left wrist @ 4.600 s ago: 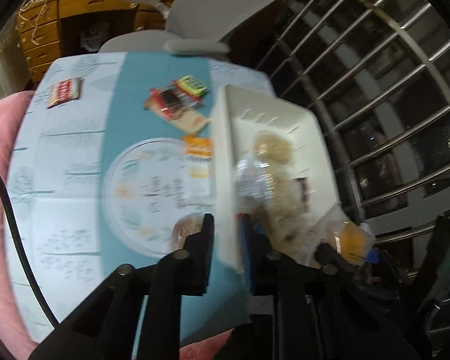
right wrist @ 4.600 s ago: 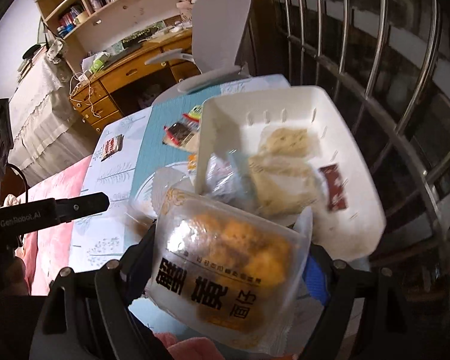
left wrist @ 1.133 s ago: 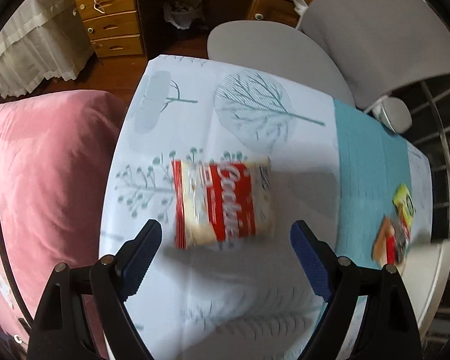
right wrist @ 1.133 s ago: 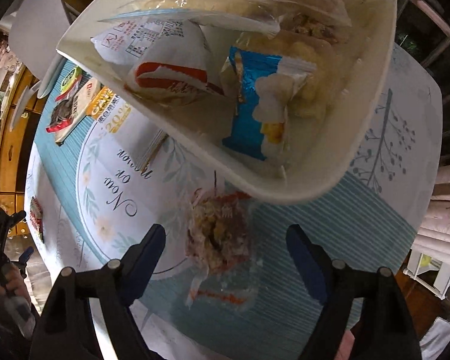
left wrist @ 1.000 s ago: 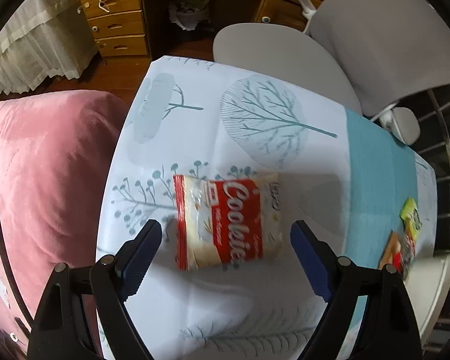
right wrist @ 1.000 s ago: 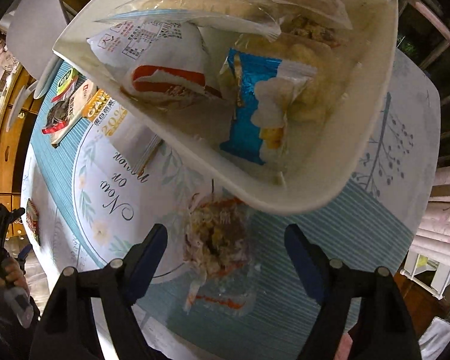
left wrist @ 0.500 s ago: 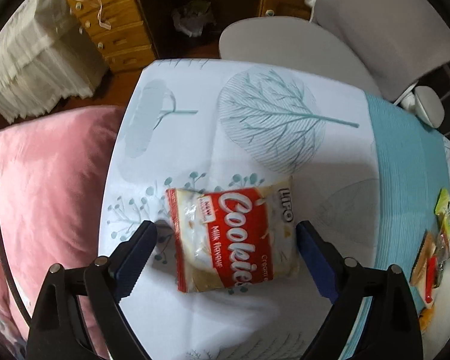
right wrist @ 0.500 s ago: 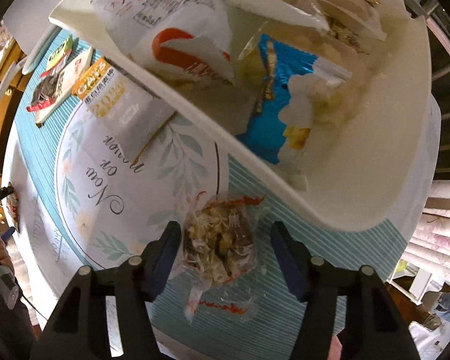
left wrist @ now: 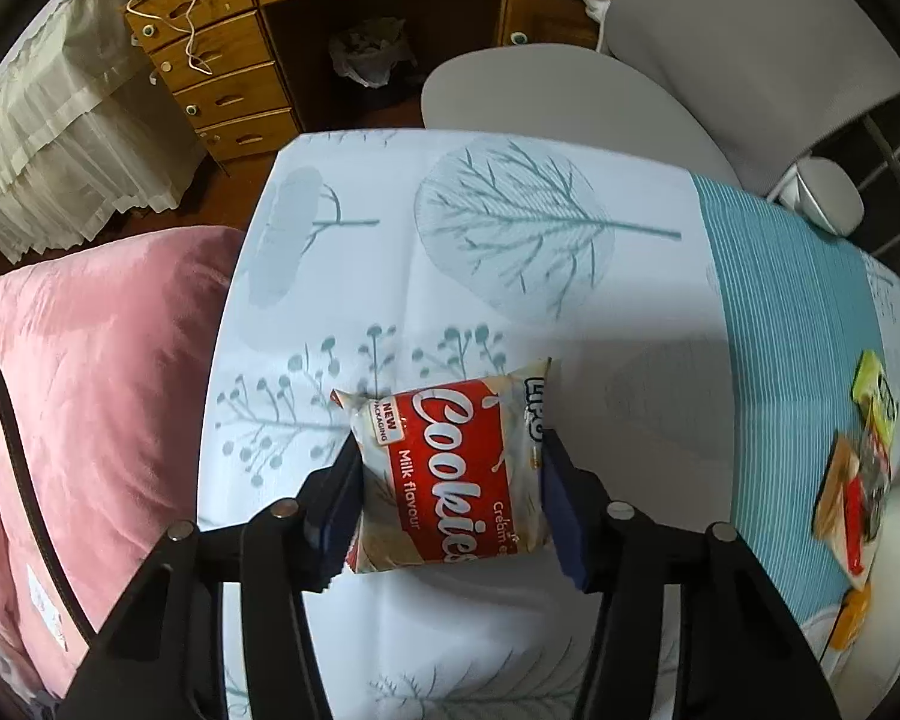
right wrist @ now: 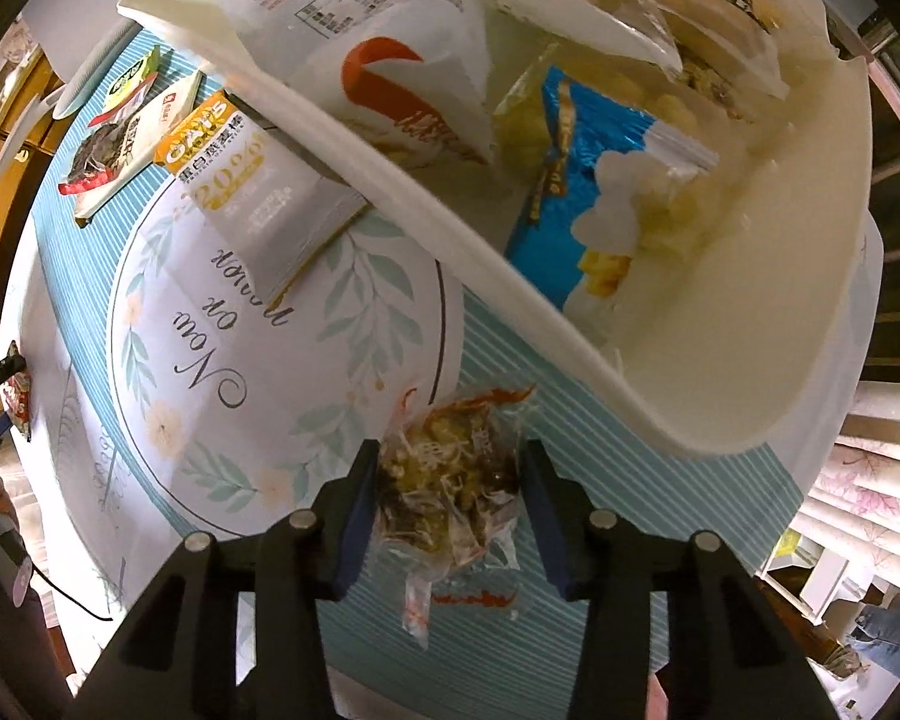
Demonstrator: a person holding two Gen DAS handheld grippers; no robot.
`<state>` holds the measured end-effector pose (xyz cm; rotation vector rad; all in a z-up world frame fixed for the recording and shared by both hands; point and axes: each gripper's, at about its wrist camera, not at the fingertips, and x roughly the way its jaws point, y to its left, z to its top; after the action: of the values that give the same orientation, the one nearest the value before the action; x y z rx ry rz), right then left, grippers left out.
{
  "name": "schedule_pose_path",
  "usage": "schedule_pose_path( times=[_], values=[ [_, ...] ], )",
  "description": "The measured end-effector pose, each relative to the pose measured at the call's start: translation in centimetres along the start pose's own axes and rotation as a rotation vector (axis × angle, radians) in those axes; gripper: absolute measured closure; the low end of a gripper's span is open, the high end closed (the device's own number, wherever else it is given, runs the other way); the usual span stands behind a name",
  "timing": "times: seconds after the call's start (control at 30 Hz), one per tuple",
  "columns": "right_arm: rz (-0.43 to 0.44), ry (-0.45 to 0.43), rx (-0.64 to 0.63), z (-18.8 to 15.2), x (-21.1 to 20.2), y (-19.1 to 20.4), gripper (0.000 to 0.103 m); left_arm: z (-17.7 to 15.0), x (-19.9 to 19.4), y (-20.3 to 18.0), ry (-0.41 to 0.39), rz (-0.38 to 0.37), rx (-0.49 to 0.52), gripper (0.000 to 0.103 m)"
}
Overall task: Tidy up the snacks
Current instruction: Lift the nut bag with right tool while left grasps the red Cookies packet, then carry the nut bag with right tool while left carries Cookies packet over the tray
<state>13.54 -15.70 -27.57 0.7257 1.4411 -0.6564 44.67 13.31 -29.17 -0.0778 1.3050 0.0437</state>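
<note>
In the left wrist view my left gripper (left wrist: pixel 450 498) is closed in on a red and white Cookies pack (left wrist: pixel 450 468) that lies on the white tree-print tablecloth (left wrist: pixel 510 228); both pads touch its sides. In the right wrist view my right gripper (right wrist: pixel 450 504) is closed in on a clear bag of brown mixed snack (right wrist: pixel 450 480) lying on the teal runner, pads at its sides. Just beyond it stands the white bin (right wrist: pixel 750 312), holding a blue bag (right wrist: pixel 594 192), a white and red bag (right wrist: pixel 390 78) and clear bags.
An oat bar pack (right wrist: pixel 252 180) lies against the bin's side; a dark packet (right wrist: pixel 114 144) and a green packet (right wrist: pixel 132 81) lie further off, also at the left view's right edge (left wrist: pixel 858 480). A pink cushion (left wrist: pixel 90 372) borders the table; a grey chair (left wrist: pixel 570 90) stands behind.
Both grippers came down and narrowed from wide open onto their packs: the left onto the Cookies pack, the right onto the clear snack bag.
</note>
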Motion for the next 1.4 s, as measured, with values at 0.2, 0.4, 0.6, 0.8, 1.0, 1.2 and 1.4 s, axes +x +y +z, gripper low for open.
schedule_pose_path(
  times=[0.2, 0.4, 0.6, 0.8, 1.0, 1.2, 1.4],
  values=[
    [-0.003, 0.008, -0.015, -0.7, -0.2, -0.2, 0.058, -1.9, -0.6, 0.3, 0.040, -0.014, 0.014, 0.052],
    [0.033, -0.010, -0.040, -1.9, -1.3, 0.0, 0.058, -5.0, -1.8, 1.3, 0.104, -0.016, 0.013, 0.052],
    [0.102, -0.054, -0.042, -3.2, -4.1, -1.9, 0.058, -9.4, -3.9, 1.9, 0.143, -0.022, 0.049, 0.052],
    [0.173, -0.116, -0.023, -4.3, -7.1, -4.9, 0.058, -14.3, -7.0, 1.6, 0.178, -0.047, 0.110, 0.052],
    [0.209, -0.207, -0.017, -4.6, -9.8, -8.0, 0.058, -18.6, -10.4, 0.7, 0.193, -0.106, 0.160, 0.052],
    [0.210, -0.297, -0.002, -4.6, -12.9, -10.6, 0.058, -21.7, -14.6, -1.5, 0.195, -0.180, 0.194, 0.052],
    [0.252, -0.359, -0.011, -3.6, -15.0, -12.7, 0.058, -23.8, -19.2, -4.7, 0.156, -0.249, 0.264, 0.052]
  ],
)
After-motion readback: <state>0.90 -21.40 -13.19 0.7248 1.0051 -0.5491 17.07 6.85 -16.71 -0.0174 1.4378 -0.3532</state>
